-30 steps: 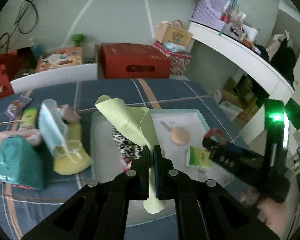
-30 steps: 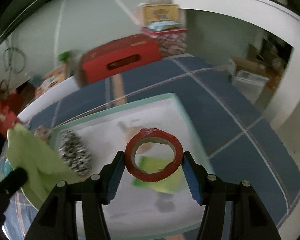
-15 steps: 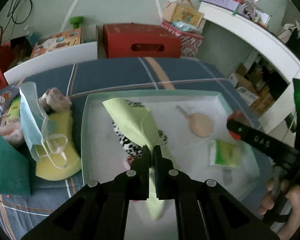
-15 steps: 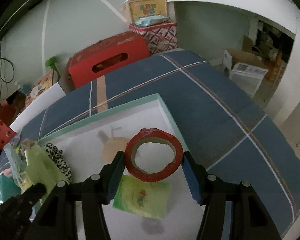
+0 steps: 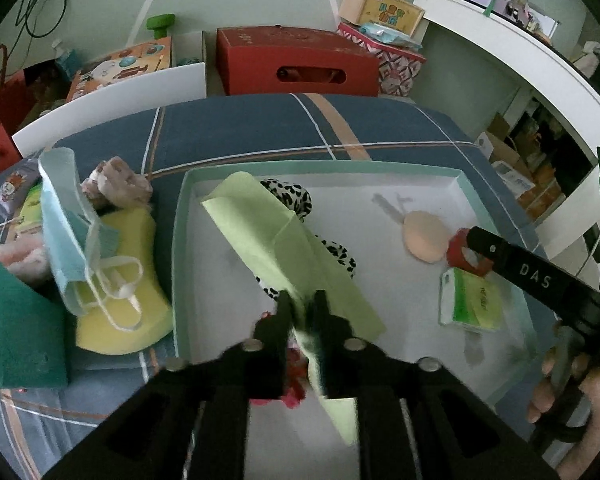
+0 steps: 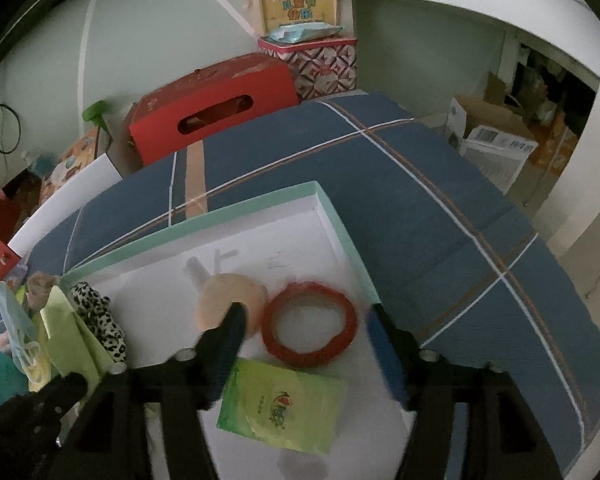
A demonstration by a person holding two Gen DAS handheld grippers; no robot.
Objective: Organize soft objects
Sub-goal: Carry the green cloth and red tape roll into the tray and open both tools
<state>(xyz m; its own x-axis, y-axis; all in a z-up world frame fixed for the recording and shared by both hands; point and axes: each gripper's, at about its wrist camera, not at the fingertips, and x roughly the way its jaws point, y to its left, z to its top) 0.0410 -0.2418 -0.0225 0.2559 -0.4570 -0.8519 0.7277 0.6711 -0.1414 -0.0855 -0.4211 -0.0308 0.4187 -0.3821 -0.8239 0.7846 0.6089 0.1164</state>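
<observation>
L gripper had its fingers pinched on the light-green cloth; cloth's tail hung below the tips, the rest fanned ahead of them over the leopard-print fabric inside the shallow white tray w/ mint rim. Left of the fingers, outside the tray: yellow sponge w/ blue face mask draped on it, teal block nearer. R gripper had fingers spread wide; red tape roll lay flat on the tray floor between the tips, touching neither. Green packet sat below them, peach puff just behind the left fingertip. Red box far ahead.
</observation>
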